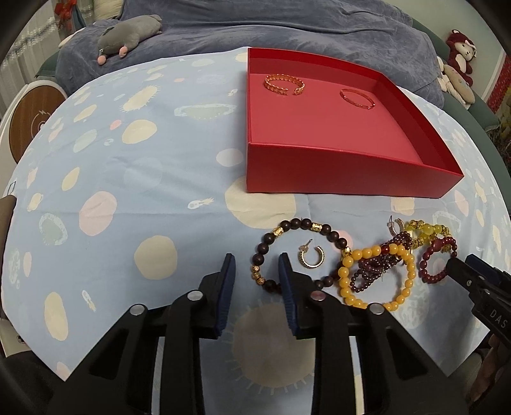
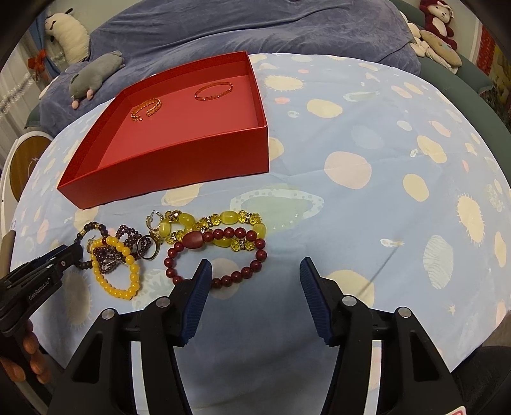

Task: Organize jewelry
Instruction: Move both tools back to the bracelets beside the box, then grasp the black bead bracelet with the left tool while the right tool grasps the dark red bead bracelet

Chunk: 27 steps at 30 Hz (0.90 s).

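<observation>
A red box sits on the patterned cloth and holds a gold cuff bangle and a thin red-gold bangle. In front of it lies a jewelry pile: a dark bead bracelet with a gold hoop earring inside it, a yellow bead bracelet, purple beads, a dark red bead bracelet and a yellow crystal bracelet. My left gripper is open beside the dark bracelet. My right gripper is open, its left finger at the red bracelet.
The blue cloth covers a round table. A dark blue blanket with a grey plush toy lies behind. More plush toys sit at the far right. A round wooden disc stands at the left.
</observation>
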Motion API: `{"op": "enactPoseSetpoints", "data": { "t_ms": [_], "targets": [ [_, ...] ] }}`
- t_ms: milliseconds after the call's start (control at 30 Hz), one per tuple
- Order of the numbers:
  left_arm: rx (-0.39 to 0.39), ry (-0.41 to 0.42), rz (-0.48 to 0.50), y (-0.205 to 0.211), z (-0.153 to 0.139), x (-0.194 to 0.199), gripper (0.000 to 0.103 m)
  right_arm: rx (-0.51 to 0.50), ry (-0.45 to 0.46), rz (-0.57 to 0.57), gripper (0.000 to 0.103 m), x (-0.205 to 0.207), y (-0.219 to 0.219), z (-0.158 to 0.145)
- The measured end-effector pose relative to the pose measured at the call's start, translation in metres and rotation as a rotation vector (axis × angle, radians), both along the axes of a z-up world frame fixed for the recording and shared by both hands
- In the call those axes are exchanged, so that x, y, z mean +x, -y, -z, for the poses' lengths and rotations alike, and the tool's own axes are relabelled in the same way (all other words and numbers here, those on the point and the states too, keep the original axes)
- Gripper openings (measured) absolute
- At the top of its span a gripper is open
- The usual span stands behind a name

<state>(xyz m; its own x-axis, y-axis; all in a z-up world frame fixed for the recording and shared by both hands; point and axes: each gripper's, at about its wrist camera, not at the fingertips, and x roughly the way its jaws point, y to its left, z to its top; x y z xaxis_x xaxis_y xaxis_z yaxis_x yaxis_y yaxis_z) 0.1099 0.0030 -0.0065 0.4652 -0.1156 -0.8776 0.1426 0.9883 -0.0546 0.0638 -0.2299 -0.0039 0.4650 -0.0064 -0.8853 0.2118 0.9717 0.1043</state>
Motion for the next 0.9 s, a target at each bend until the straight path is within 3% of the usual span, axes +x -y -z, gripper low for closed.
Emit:
{"op": "enactPoseSetpoints", "data": {
  "t_ms": [33,133,300,433,500,900],
  "targets": [
    [-0.007,-0.003,0.005,0.0,0.0,0.0,0.012,0.004,-0.001,0.001,0.05,0.001,0.001,0.001],
    [-0.018,-0.01,0.01,0.0,0.0,-0.002,0.007,0.011,-0.006,0.002,0.044,0.004,0.002,0.004],
    [-0.034,-0.019,0.008,-0.001,0.0,-0.005,0.007,0.008,-0.002,0.002,0.034,0.007,0.003,0.005],
    [-0.043,-0.024,0.005,-0.001,-0.002,-0.006,0.007,0.026,-0.004,-0.005,0.013,0.008,0.005,0.005],
    [-0.052,-0.026,0.001,-0.002,-0.004,-0.006,0.007,0.033,-0.001,-0.008,0.007,0.007,0.005,0.004],
    [-0.1,0.021,0.01,-0.005,-0.033,-0.017,0.006,0.077,0.072,-0.012,0.007,-0.013,0.004,-0.026]
  ]
}}
